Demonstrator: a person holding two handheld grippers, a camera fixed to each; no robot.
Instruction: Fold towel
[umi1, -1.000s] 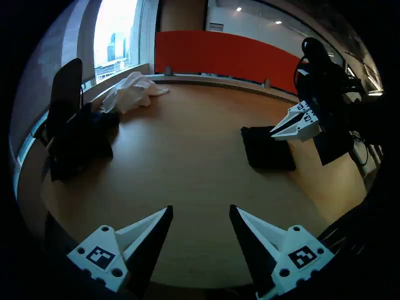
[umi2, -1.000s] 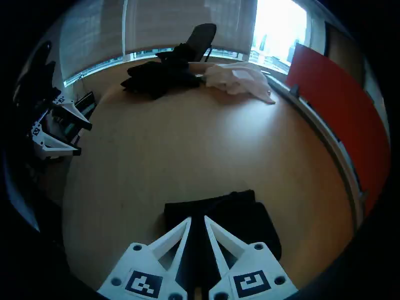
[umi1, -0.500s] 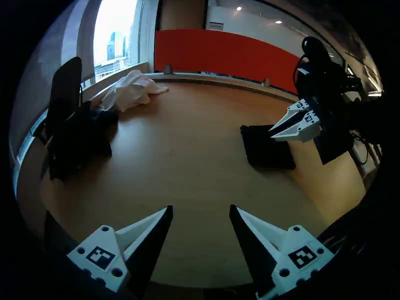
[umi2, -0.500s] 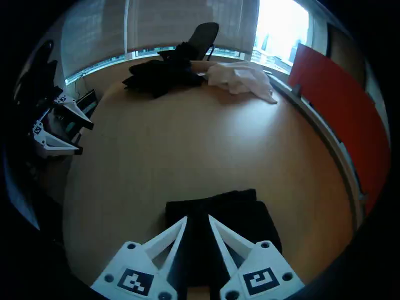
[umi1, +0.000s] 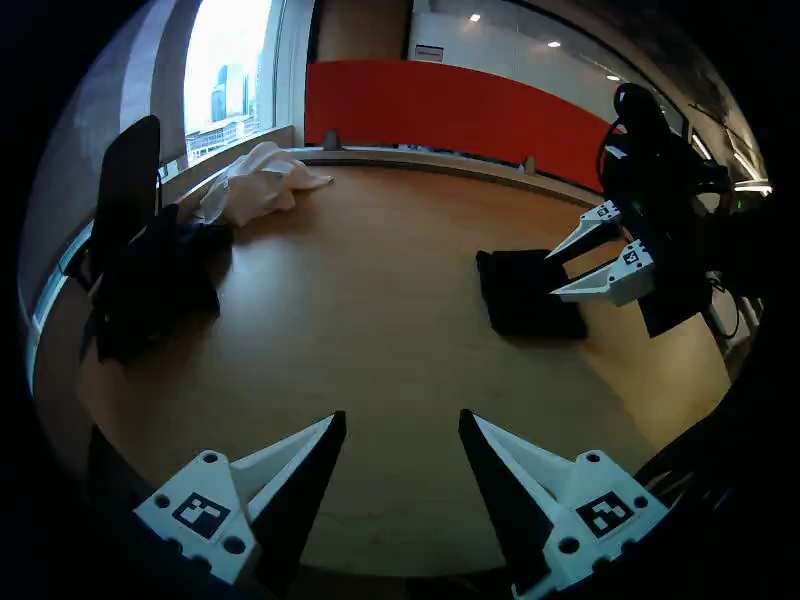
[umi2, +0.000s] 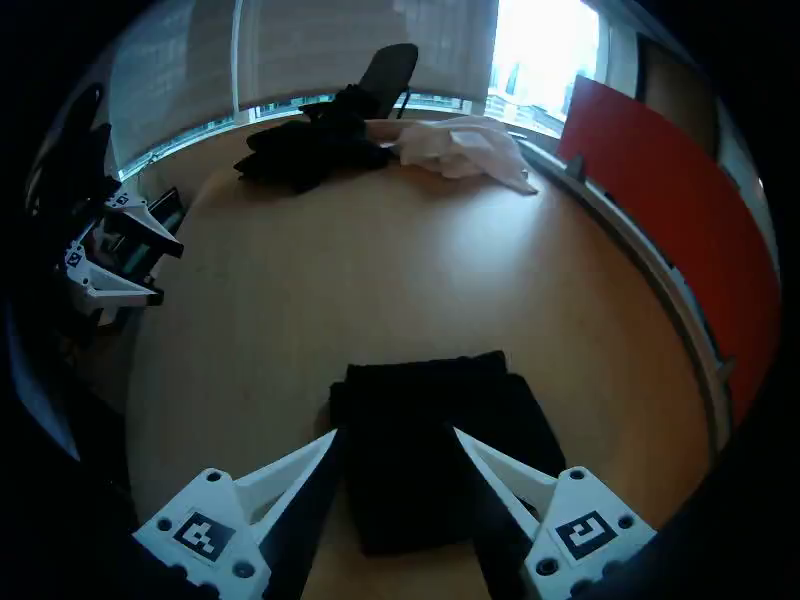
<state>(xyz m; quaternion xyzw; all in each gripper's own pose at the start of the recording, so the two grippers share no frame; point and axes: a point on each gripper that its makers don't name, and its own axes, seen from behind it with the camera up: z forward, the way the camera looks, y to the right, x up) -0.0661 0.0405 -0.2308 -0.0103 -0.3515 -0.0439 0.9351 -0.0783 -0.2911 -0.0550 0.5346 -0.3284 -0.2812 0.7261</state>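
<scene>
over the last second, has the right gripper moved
Yes. The right gripper has opened, fingers spreading apart over the folded black towel, which stayed put.

Light wood table (umi1: 380, 300) spreads across the left gripper view, with a red partition panel (umi1: 450, 105) along its far edge at 12 to 1 o'clock. Bright daylight window (umi1: 225, 90) at 11, dark office chair (umi1: 130, 190) at 9 to 10, small lit ceiling spotlights (umi1: 475, 17) at 12. In the right gripper view, lowered blinds (umi2: 330, 45) at 11 to 12 o'clock.

An office: a long wooden table (umi1: 380, 300), red partition (umi1: 450, 105), office chair (umi1: 130, 190), city towers through the windows (umi1: 225, 95).
</scene>
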